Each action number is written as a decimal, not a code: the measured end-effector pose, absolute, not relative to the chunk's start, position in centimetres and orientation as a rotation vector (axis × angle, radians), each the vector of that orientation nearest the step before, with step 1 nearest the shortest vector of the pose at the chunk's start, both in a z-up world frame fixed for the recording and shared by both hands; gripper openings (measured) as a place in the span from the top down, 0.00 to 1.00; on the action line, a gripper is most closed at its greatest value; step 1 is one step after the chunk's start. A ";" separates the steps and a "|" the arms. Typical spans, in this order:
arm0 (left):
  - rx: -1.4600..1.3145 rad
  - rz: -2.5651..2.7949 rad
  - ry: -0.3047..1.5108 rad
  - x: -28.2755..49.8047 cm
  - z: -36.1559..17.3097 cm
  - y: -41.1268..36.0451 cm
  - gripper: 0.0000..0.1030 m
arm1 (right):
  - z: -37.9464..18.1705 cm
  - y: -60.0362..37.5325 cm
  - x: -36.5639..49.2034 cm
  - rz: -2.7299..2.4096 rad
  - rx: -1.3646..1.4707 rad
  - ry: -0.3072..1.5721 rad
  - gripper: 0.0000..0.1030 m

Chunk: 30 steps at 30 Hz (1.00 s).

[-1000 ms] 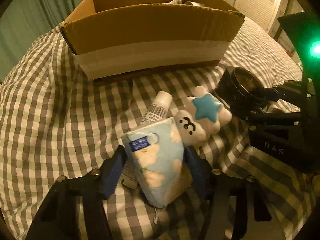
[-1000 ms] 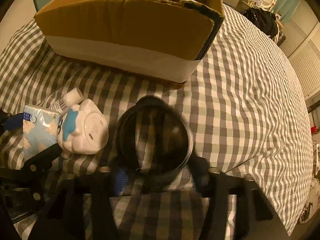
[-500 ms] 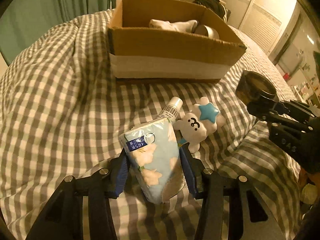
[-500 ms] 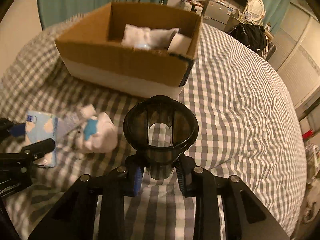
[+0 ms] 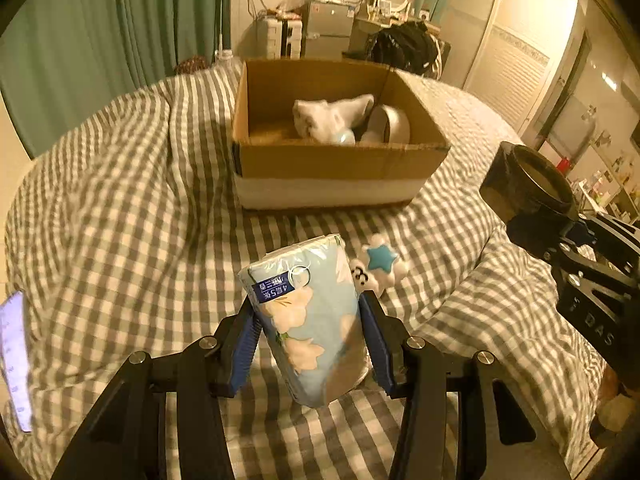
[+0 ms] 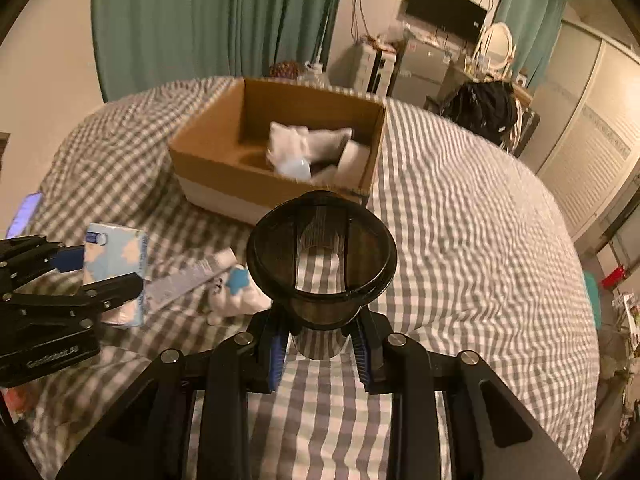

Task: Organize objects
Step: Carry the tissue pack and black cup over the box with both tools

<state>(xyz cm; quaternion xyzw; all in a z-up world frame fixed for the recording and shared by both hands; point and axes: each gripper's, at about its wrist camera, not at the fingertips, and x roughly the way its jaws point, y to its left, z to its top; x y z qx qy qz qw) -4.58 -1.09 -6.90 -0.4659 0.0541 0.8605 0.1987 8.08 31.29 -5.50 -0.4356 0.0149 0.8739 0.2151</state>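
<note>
My left gripper [image 5: 310, 340] is shut on a light blue tissue pack [image 5: 308, 320] and holds it above the checked bed cover; the pack also shows in the right wrist view [image 6: 114, 268]. My right gripper [image 6: 320, 342] is shut on a dark see-through cup [image 6: 322, 268], held upright in the air; the cup also shows in the left wrist view [image 5: 528, 188]. An open cardboard box [image 5: 332, 168] stands ahead on the bed, also in the right wrist view [image 6: 224, 176]. A white toy with a blue star [image 5: 378, 266] and a tube [image 6: 188, 280] lie on the cover below.
Inside the box lie a white cloth [image 5: 328, 118], a pale ball [image 6: 296, 168] and a white roll [image 5: 390, 124]. A lit phone [image 5: 14, 356] lies at the bed's left edge. Curtains, a mirror and cabinets stand behind the bed.
Both grippers have risen from the bed with their objects. The tissue pack and the cup are lifted, and the box interior has come into view.
</note>
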 end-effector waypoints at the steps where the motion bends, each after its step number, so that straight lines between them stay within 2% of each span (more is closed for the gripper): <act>1: -1.287 2.418 0.147 -4.5 -6.2 -1.2 0.52 | -4.9 31.1 8.2 2.431 -1.196 0.036 0.73; 11: -1.148 2.479 0.142 -5.7 -0.6 -1.1 0.52 | 0.0 28.8 8.9 2.512 -1.081 -0.021 0.73; 19: -1.055 2.501 0.143 -9.4 2.9 0.2 0.52 | 2.1 29.4 5.9 2.561 -1.037 -0.026 0.73; 30: -1.083 2.509 0.145 -17.5 2.0 2.6 0.52 | 1.9 33.9 -1.2 2.591 -1.045 0.022 0.73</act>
